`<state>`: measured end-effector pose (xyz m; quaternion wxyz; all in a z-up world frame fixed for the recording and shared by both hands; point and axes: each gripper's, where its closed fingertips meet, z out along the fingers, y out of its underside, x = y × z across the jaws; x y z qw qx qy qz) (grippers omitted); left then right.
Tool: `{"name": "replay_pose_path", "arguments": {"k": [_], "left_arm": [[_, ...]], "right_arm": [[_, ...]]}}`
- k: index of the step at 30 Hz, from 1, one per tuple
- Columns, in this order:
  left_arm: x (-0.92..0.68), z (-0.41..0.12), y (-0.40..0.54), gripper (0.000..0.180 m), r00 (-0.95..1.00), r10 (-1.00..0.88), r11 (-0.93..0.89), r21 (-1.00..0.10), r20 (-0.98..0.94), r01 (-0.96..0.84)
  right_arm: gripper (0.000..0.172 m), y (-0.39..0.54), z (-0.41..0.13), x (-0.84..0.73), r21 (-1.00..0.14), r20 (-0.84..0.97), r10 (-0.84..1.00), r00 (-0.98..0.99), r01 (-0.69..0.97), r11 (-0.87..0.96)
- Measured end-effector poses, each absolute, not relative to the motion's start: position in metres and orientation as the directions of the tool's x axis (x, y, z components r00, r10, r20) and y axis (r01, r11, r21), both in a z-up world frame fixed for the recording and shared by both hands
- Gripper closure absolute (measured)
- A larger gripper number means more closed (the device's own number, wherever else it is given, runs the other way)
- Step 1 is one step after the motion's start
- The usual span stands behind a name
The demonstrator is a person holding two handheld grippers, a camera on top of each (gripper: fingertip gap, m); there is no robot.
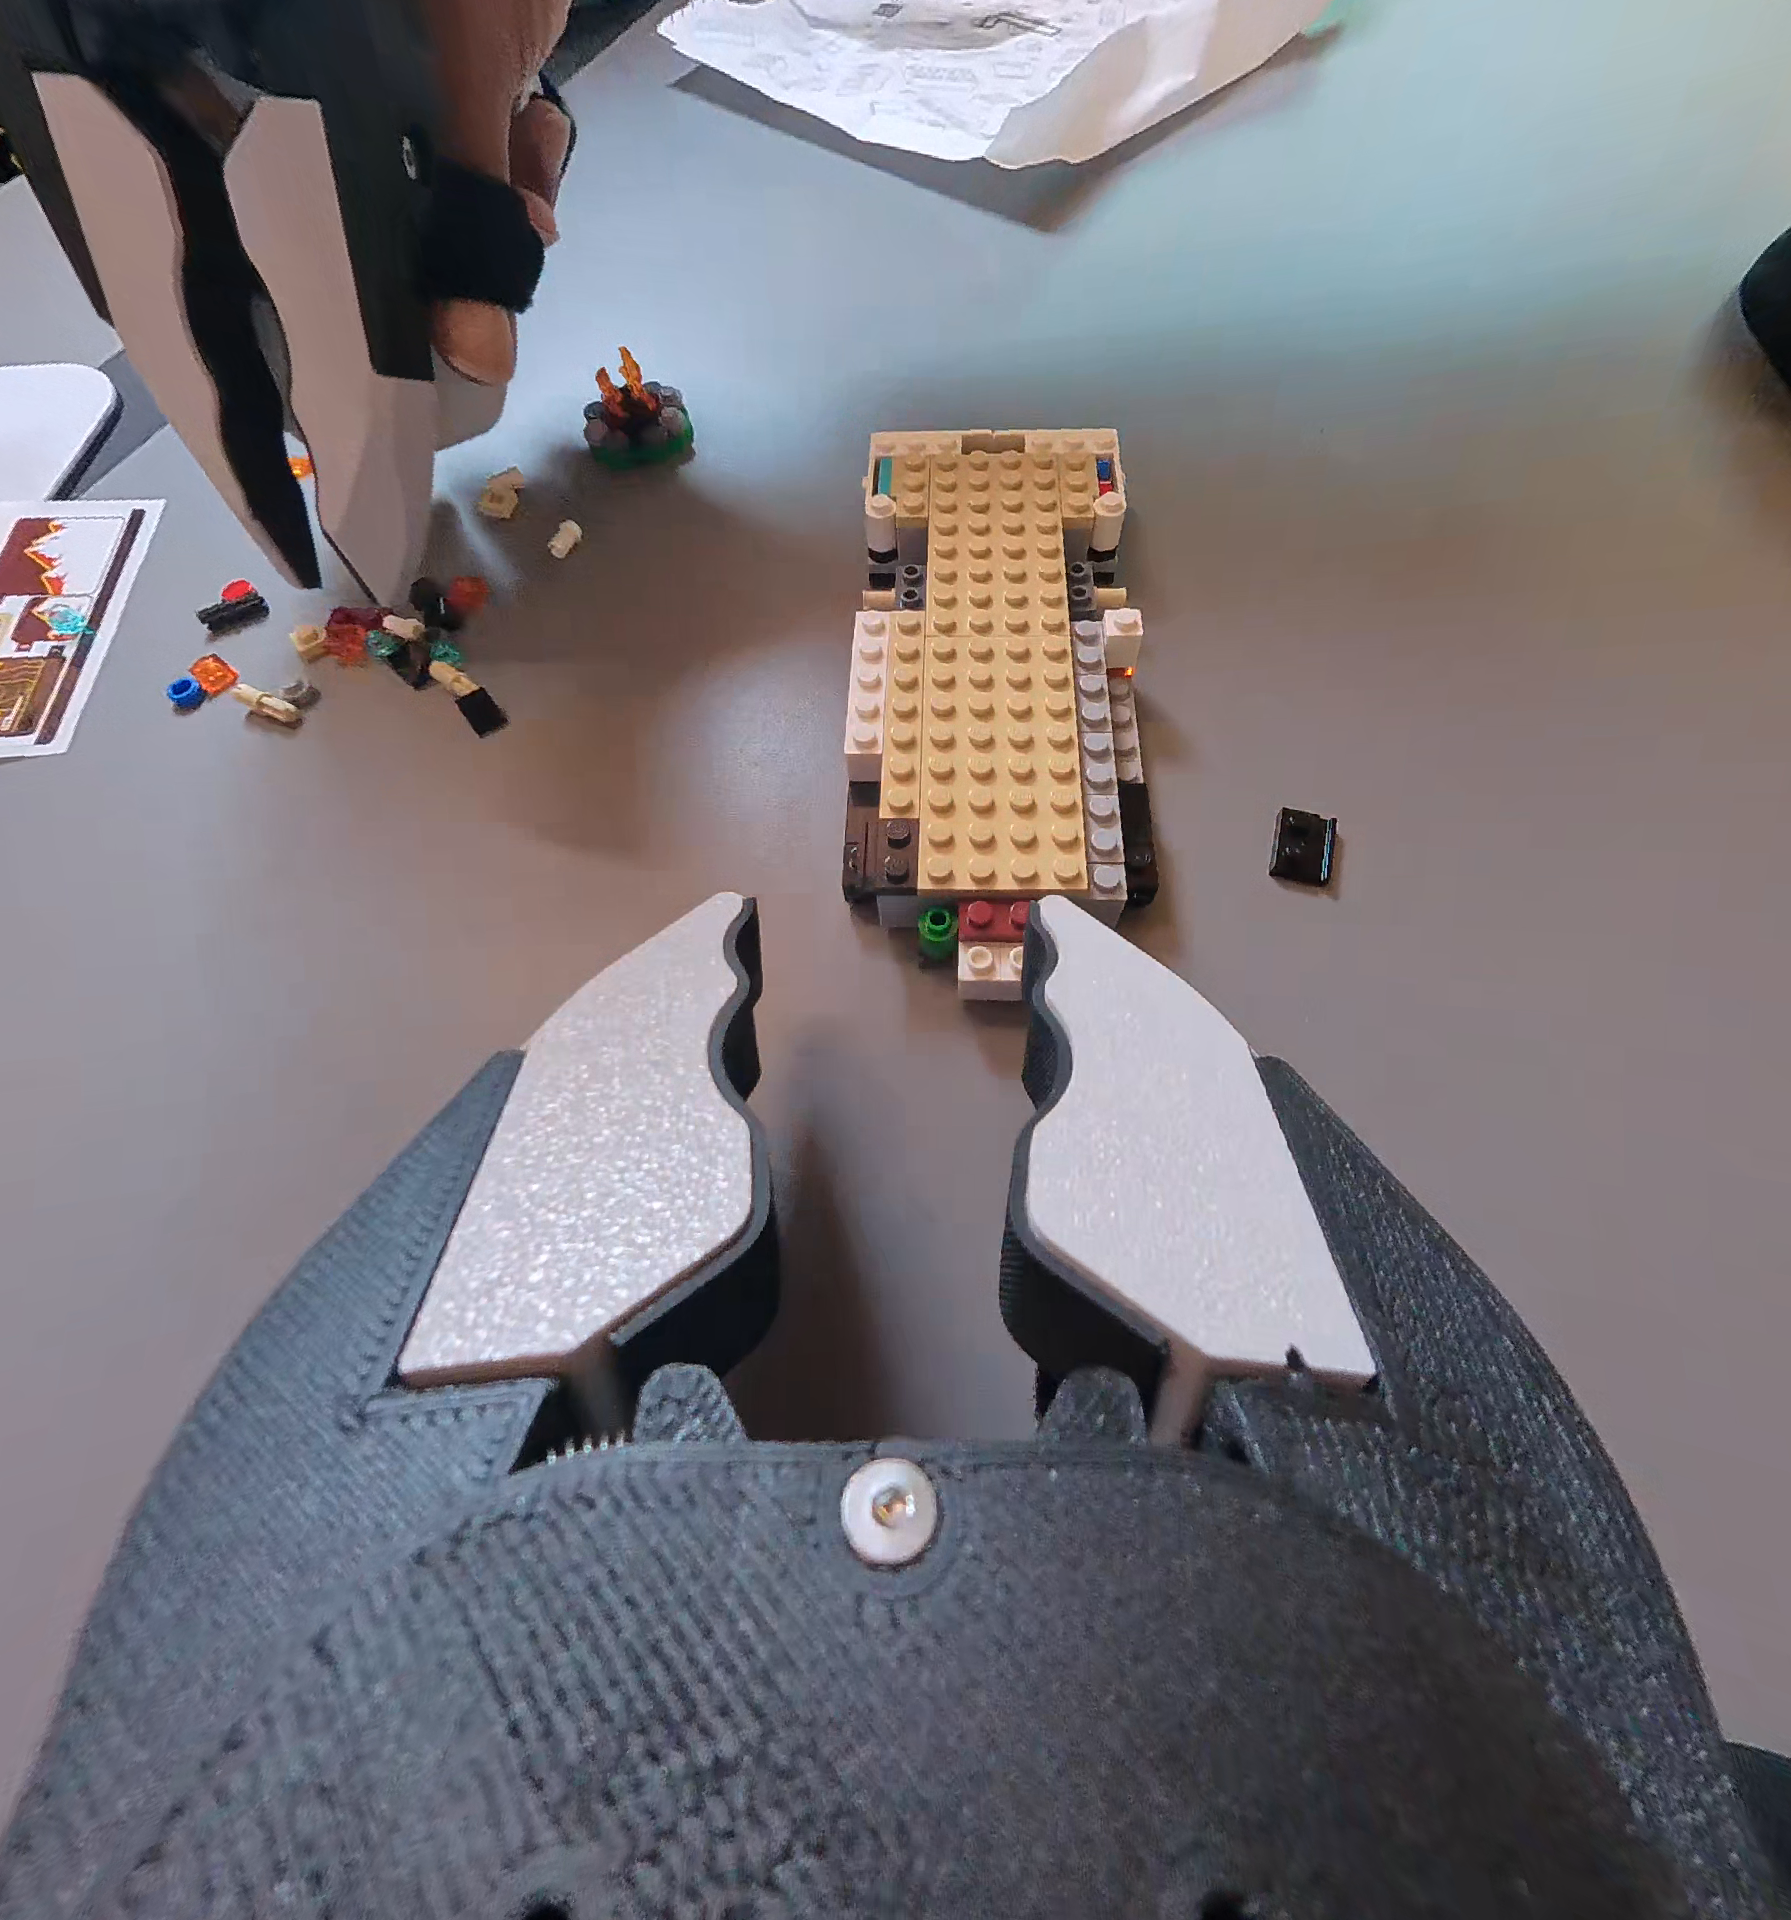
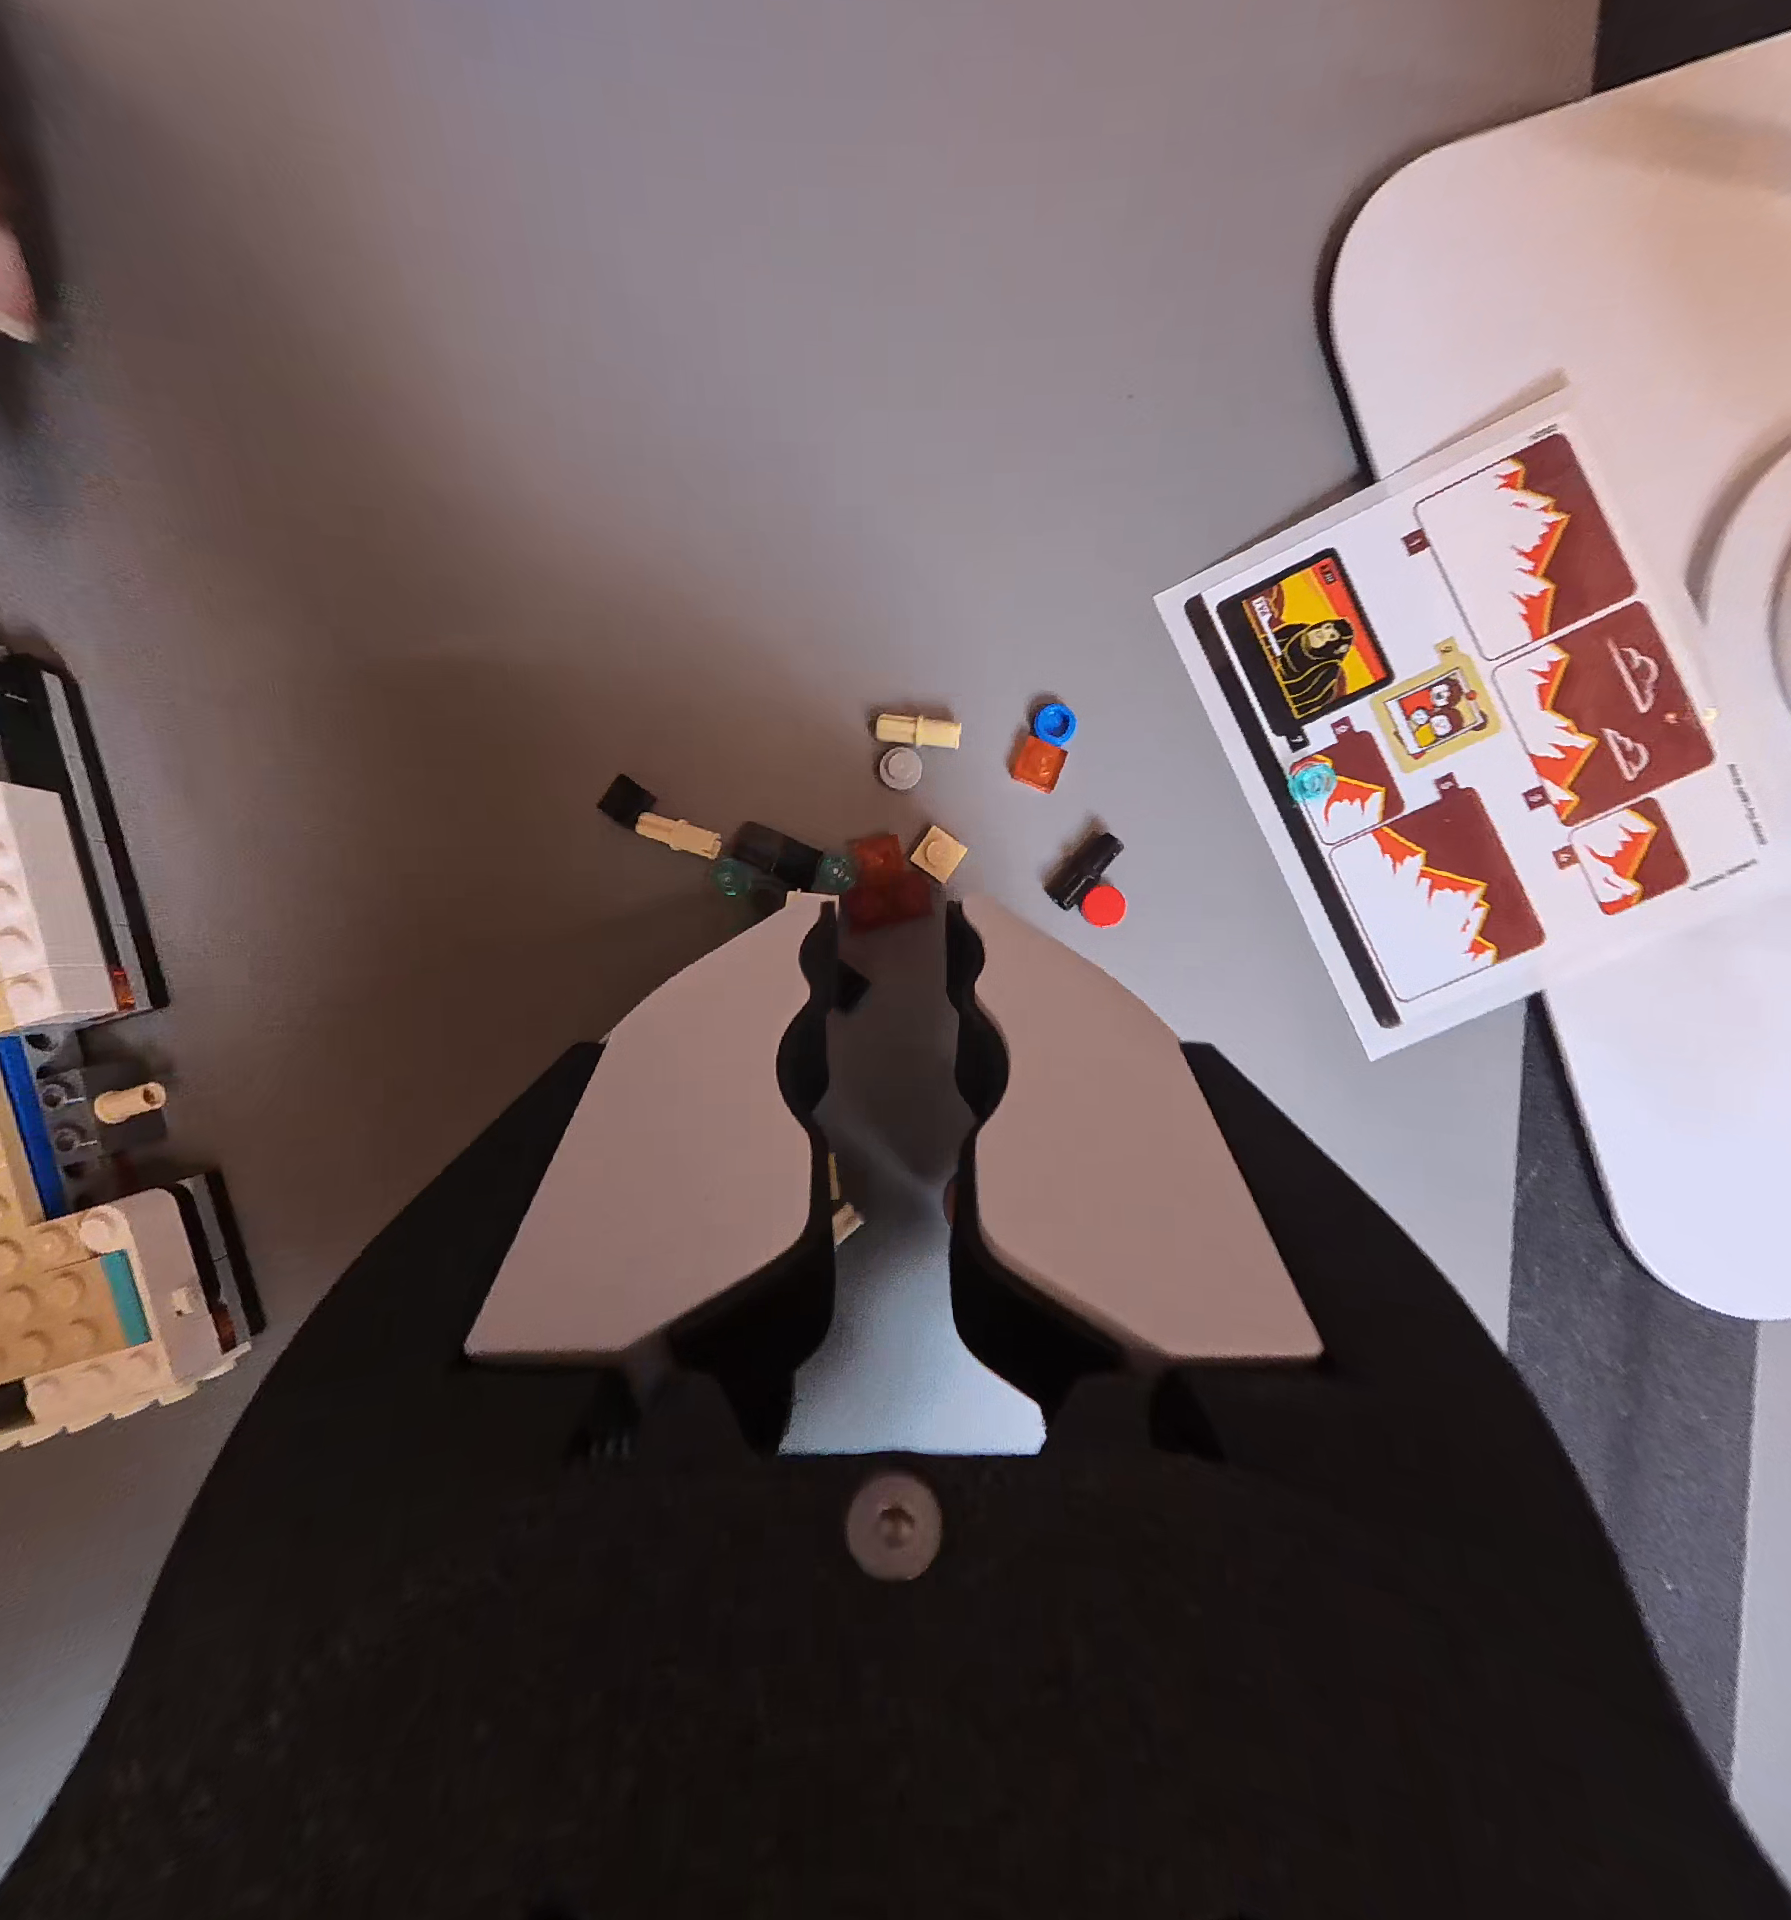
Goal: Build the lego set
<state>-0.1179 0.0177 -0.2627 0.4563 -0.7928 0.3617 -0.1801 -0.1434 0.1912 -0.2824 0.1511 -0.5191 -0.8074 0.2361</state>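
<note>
Left claw [image 1: 893,940] agape beside brick model [image 1: 995,686]

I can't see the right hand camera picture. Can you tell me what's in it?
The right gripper hangs open above a pile of tiny toy bricks on a grey table, with a sticker sheet to the right.

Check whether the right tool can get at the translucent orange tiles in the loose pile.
Probably yes: the right tool is open directly over the orange tiles, nothing covering them, though neighbouring small pieces crowd close.
</note>
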Motion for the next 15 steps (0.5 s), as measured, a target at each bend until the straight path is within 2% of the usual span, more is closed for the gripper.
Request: {"name": "replay_pose_path", "arguments": {"k": [15], "left_arm": [[-0.1179, -0.2628, 0.0177, 0.133, 0.674, -0.738, -0.327, -0.854, -0.037, -0.405]], "right_arm": [[0.155, 0.1909, -0.2883, -0.1464, -0.484, 0.013, 0.887, -0.461, 0.774, 0.409]]}}
